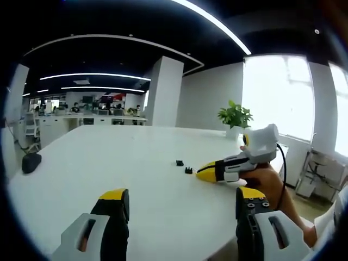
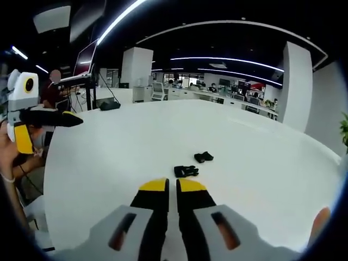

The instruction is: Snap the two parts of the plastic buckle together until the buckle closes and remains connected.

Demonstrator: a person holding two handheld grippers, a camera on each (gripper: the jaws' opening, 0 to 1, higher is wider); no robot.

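We see a large white table (image 1: pixel 109 163) with a rounded edge in an open-plan office. Beyond it stands a broad white pillar (image 1: pixel 163 91), and long curved light strips (image 1: pixel 95 75) run across the dark ceiling. Bright windows (image 1: pixel 277 92) fill the wall on one side, with a small green potted plant (image 1: pixel 235 117) before them. Rows of white desks (image 2: pixel 217 98) with monitors stretch far behind. At the table's far rim we make out a dark pouch (image 1: pixel 31 162).

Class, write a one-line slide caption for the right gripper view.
Shut right claw nears two separate black buckle halves on a white table.
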